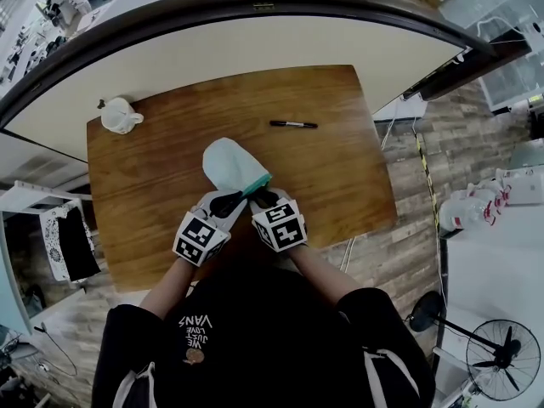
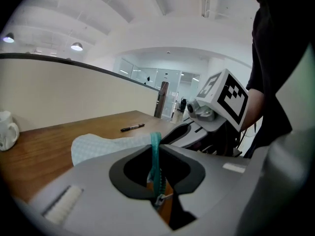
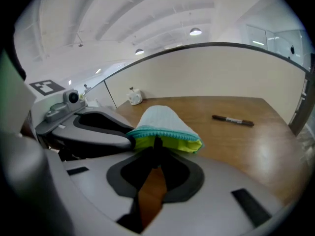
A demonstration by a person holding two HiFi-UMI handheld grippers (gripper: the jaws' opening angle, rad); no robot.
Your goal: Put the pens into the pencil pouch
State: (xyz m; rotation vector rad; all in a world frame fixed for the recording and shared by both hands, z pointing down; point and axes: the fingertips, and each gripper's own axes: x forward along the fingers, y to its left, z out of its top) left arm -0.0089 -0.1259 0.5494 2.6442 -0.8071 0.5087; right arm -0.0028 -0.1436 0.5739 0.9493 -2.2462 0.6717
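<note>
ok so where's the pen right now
In the head view the pen lies on the far side of the wooden table, beyond and right of the pencil pouch, clear of it.

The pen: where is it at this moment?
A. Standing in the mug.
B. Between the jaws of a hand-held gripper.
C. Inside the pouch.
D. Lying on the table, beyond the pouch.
D: the pen lies flat on the bare table, clearly apart from the pouch.
</note>
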